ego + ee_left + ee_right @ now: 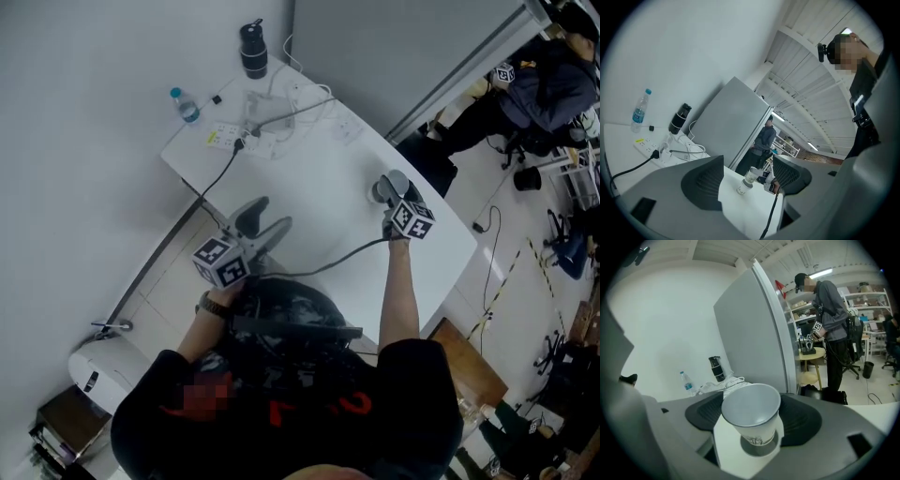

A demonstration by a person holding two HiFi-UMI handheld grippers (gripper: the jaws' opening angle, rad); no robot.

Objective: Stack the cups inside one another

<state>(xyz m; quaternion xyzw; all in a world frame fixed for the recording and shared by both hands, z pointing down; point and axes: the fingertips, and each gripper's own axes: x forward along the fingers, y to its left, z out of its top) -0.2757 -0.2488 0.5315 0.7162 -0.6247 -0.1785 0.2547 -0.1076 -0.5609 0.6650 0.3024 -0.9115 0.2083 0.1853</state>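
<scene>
1. Right gripper (392,186) is clamped on a white paper cup (751,411) – both pads sit against its sides near the rim.
2. The held cup is tilted, with its open mouth turned back toward the gripper and its base pointing down.
3. A second cup (761,449) stands on the white table (319,178) directly below, and the held cup's base meets its mouth. How far it has gone in cannot be told.
4. Left gripper (270,216) is level near the table's near left edge, with its jaws apart and nothing between them – well apart from both cups.
5. At the table's far corner are a black flask (253,49), a water bottle (186,105) and a power strip (223,136) with cables.
6. A person (829,301) in dark clothes stands in the background beyond a grey partition.
</scene>
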